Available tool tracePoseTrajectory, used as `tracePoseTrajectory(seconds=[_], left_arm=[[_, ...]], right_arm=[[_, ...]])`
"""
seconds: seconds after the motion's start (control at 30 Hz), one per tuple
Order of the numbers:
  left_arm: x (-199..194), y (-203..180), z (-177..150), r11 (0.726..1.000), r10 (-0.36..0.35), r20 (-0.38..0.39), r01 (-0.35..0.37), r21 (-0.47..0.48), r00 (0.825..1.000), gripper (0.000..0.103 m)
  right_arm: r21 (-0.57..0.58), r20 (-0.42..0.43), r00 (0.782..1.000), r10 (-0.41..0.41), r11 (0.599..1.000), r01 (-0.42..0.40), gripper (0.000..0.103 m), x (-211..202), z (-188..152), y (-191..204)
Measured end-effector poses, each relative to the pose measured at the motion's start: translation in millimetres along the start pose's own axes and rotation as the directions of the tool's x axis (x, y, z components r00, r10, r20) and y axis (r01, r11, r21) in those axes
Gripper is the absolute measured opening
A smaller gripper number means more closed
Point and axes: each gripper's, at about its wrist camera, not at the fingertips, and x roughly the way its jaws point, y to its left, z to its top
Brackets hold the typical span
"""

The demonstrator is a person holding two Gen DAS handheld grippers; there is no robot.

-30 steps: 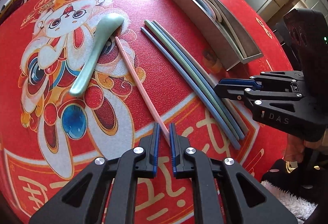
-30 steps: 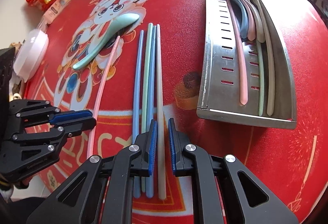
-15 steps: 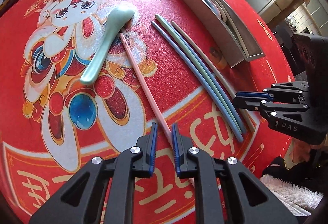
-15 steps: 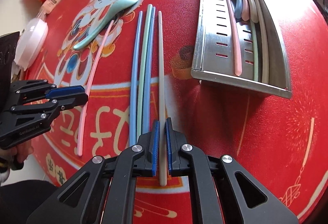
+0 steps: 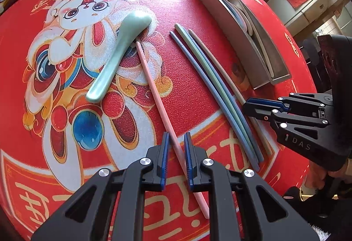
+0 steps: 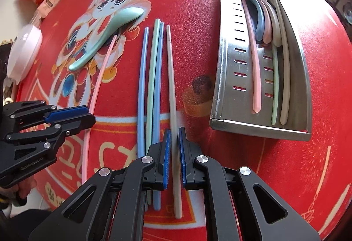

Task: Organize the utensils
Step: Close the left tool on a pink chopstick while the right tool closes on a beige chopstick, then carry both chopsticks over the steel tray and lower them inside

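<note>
Step in hand, as I judge it: a double pickup of loose chopsticks for transfer to the steel tray (image 6: 222, 78).

My left gripper (image 5: 176, 160) straddles the pink chopstick (image 5: 154, 91) near its thick end. The jaws stand a little apart, with visible gaps between the blue pads and the stick, so nothing is clamped on this side. The stick lies flat on the red mat (image 5: 193, 20), its thin tip close beside the green spoon (image 5: 118, 51), which lies alone on the rabbit print.

My right gripper (image 6: 173, 158) straddles the grey chopstick (image 6: 171, 78). The pads sit very close to the stick on both sides. I cannot tell whether they press it or only flank it. The stick appears to rest on the mat, just beside the two blue chopsticks (image 6: 140, 91) and the green chopstick (image 6: 151, 78).

The tray already holds a pink, a green and a grey chopstick, plus three nested spoons (image 6: 261, 12).

Next move, by judgement:
1. Close both sets of jaws fully on their sticks.
2. Lift each stick level, since a grip near one end lets the far tip sag or swing.
3. Keep the grey stick from dragging its neighbours.
4. Carry to the tray and lay each stick lengthwise beside its match.
</note>
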Motion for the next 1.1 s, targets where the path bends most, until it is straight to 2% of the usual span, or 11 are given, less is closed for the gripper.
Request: tracePoseTrajectory(seconds=[0.27,0.33,0.47,0.53,0.7,0.87,1.1], left_arm=[[1.7,-2.7,4.0,0.999,0.023,0.024,-0.023,-0.030,0.999,0.015],[2.3,-7.1,4.2,0.998,0.049,0.036,-0.048,-0.031,0.998,0.015],[5.5,-23.5,-0.2,0.990,0.131,0.066,-0.134,0.035,0.989,0.015],[6.1,-25.9,-0.6,0.988,0.146,0.071,-0.149,0.044,0.987,0.012],[6.7,-20.2,4.3,0.992,0.121,0.067,-0.123,0.025,0.990,0.009],[2.9,-7.4,-0.7,0.999,0.053,0.064,-0.052,-0.010,0.997,0.006],[-19.8,-6.2,-5.0,1.000,0.006,0.103,-0.003,-0.024,0.995,0.005]], right_arm=[[-0.021,0.016,0.999,-0.041,0.999,0.042,0.009,0.4,7.1,2.6],[-0.024,0.018,0.999,-0.045,0.999,0.046,0.009,1.9,10.2,4.4],[-0.046,0.025,0.998,-0.064,0.997,0.065,0.009,3.0,13.7,7.1],[-0.053,0.029,0.997,-0.072,0.996,0.073,0.009,3.2,13.5,8.4],[-0.037,0.025,0.999,-0.041,0.998,0.042,0.006,3.5,12.0,7.3],[0.007,0.027,0.999,0.047,0.999,-0.047,0.006,-0.8,1.1,-0.5],[0.057,0.098,0.987,0.126,0.990,-0.132,0.006,-24.3,-6.3,-11.5]])
